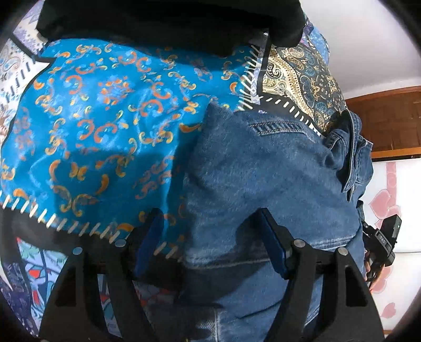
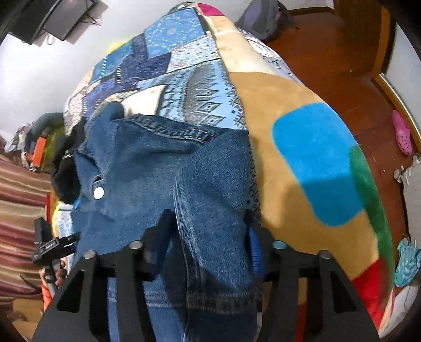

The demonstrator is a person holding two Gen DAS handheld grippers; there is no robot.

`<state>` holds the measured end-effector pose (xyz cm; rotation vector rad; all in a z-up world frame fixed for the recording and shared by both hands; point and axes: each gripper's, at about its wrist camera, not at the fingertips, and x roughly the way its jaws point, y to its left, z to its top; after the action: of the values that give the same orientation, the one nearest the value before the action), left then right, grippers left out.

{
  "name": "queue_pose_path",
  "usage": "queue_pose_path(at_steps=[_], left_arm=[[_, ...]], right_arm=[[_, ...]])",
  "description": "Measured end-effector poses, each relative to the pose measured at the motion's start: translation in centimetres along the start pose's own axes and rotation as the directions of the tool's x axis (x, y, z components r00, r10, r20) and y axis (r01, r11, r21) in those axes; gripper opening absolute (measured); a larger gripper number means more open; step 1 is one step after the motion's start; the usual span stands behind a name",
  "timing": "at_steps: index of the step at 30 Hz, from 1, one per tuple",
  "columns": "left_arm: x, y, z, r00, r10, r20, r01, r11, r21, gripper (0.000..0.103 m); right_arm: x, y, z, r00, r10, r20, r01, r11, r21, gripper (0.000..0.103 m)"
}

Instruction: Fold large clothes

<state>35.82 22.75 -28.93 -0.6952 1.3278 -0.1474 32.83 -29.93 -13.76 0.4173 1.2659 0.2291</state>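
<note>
Left wrist view: our left gripper (image 1: 210,231) has its fingers (image 1: 272,242) spread wide, straddling the near edge of the denim jacket (image 1: 263,171); no pinch visible, denim sits between and under them. Jacket lies on the bed, over a bright blue patterned cover (image 1: 92,118), paisley patch (image 1: 297,79) beyond it, a black garment (image 1: 158,21) at the far side. Our right gripper (image 1: 381,242) shows at the right edge, beside the jacket. Right wrist view: right gripper (image 2: 208,236) also has fingers (image 2: 255,250) wide apart, with a fold of denim jacket (image 2: 171,163) bunched between them; can't tell if either pad touches it. Silver snap button (image 2: 98,192) faces up. Tan blanket (image 2: 276,105) just beside the jacket, wood floor (image 2: 329,47) past it.
</note>
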Motion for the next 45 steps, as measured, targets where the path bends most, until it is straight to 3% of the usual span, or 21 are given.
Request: queue_pose_path(at_steps=[2,3,4,6,7,10,16,19,22,26,29,34,36,39,41,45], left_arm=[[-0.3,-0.6,-0.1,1.000,-0.007,0.027,0.006,0.999,0.031,0.054],[-0.6,-1.2,-0.2,0.999,-0.013,0.042,0.011,0.998,0.056,0.037],[-0.8,-1.8,-0.2,0.998,0.005,0.055,-0.009,0.997,0.074,0.029],[-1.4,-3.6,-0.7,0.990,0.088,0.110,-0.105,0.980,0.167,0.010],[-1.8,-4.7,-1.1,0.983,0.122,0.140,-0.150,0.965,0.214,0.007],[-4.2,-7.6,-2.2,0.954,0.169,0.246,-0.237,0.930,0.280,0.006],[-12.2,-11.2,-2.3,0.914,0.086,0.397,-0.222,0.924,0.311,0.006],[-15.6,-13.4,-1.9,0.878,0.075,0.472,-0.263,0.901,0.346,0.006],[-18.3,-15.2,-0.9,0.847,0.052,0.529,-0.284,0.885,0.369,0.006],[-18.3,-16.4,1.8,0.810,0.102,0.578,-0.366,0.858,0.361,0.006],[-16.3,-15.3,4.3,0.815,0.144,0.561,-0.385,0.858,0.340,0.006],[-11.1,-11.5,8.3,0.856,0.228,0.464,-0.378,0.888,0.261,0.006],[-9.0,-10.0,9.4,0.857,0.261,0.444,-0.388,0.894,0.224,0.007],[-7.3,-8.7,10.5,0.866,0.255,0.431,-0.366,0.909,0.198,0.009],[-6.8,-8.8,10.7,0.855,0.275,0.439,-0.391,0.898,0.200,0.011],[-6.3,-10.0,10.4,0.819,0.333,0.467,-0.478,0.847,0.233,0.012]], right_arm=[[-0.5,0.5,0.1,1.000,0.007,0.010,-0.007,1.000,-0.001,0.026],[-0.9,0.8,0.1,1.000,0.006,0.026,-0.005,1.000,-0.012,0.020],[-1.2,1.0,0.2,0.999,0.002,0.038,-0.001,1.000,-0.023,0.016],[-2.7,2.3,0.0,0.996,-0.017,0.088,0.023,0.998,-0.064,0.013],[-3.2,2.8,0.1,0.994,-0.020,0.110,0.029,0.997,-0.074,0.012],[-5.9,4.9,0.2,0.980,-0.015,0.198,0.043,0.989,-0.139,0.009],[-10.9,10.3,1.2,0.954,0.041,0.295,0.045,0.959,-0.278,0.008],[-12.4,13.3,1.9,0.935,0.045,0.351,0.083,0.937,-0.340,0.008],[-12.9,14.9,2.7,0.922,0.056,0.382,0.096,0.925,-0.368,0.008],[-11.2,15.3,5.4,0.915,0.028,0.402,0.125,0.929,-0.350,0.008],[-8.8,14.3,7.0,0.922,-0.018,0.387,0.153,0.935,-0.321,0.008],[-3.0,11.4,9.4,0.937,-0.157,0.312,0.245,0.932,-0.266,0.008],[-0.3,9.5,10.1,0.941,-0.205,0.271,0.272,0.931,-0.243,0.008],[1.3,8.0,10.6,0.945,-0.220,0.242,0.276,0.932,-0.233,0.010],[1.9,7.8,10.6,0.941,-0.232,0.248,0.292,0.925,-0.243,0.013],[1.1,8.6,9.5,0.918,-0.263,0.296,0.348,0.892,-0.287,0.017]])
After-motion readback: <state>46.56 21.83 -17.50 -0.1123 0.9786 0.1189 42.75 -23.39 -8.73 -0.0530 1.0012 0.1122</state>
